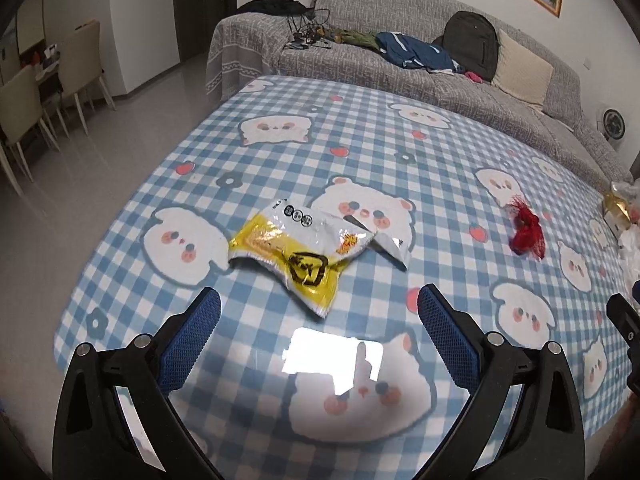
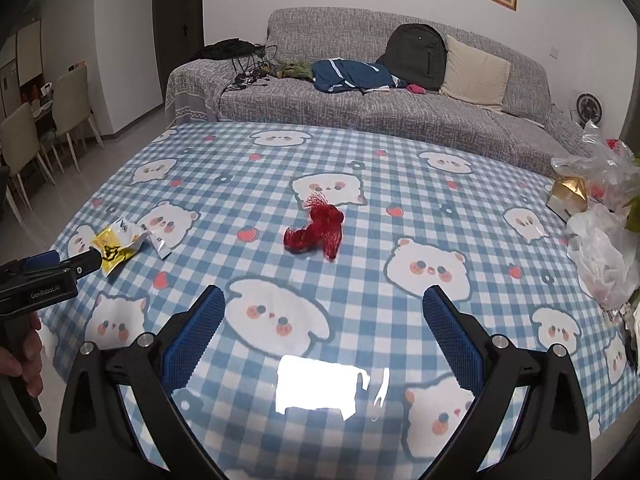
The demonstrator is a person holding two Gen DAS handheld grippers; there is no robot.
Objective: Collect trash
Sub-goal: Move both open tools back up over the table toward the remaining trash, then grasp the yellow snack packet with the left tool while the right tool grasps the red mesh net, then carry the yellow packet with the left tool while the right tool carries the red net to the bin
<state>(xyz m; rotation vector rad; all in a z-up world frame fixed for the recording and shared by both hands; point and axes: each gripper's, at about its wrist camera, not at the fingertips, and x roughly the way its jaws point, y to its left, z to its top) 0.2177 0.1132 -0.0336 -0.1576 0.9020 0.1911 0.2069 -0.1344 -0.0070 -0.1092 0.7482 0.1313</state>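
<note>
Your left tongs (image 1: 318, 300) gape wide and empty just short of the yellow wrapper (image 1: 308, 246) on the checked surface (image 1: 360, 140), so this looks like the approach: ease forward and close on its near edge. Your right tongs (image 2: 324, 300) are equally wide and empty, with the red mesh net (image 2: 318, 228) lying farther ahead.

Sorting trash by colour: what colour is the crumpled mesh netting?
Red; the mesh netting shows best in the right wrist view.

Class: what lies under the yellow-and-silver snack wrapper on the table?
The yellow snack wrapper rests on the blue checked tablecloth, partly over a printed bear. Whatever lies directly beneath its crumpled middle is hidden.
</note>
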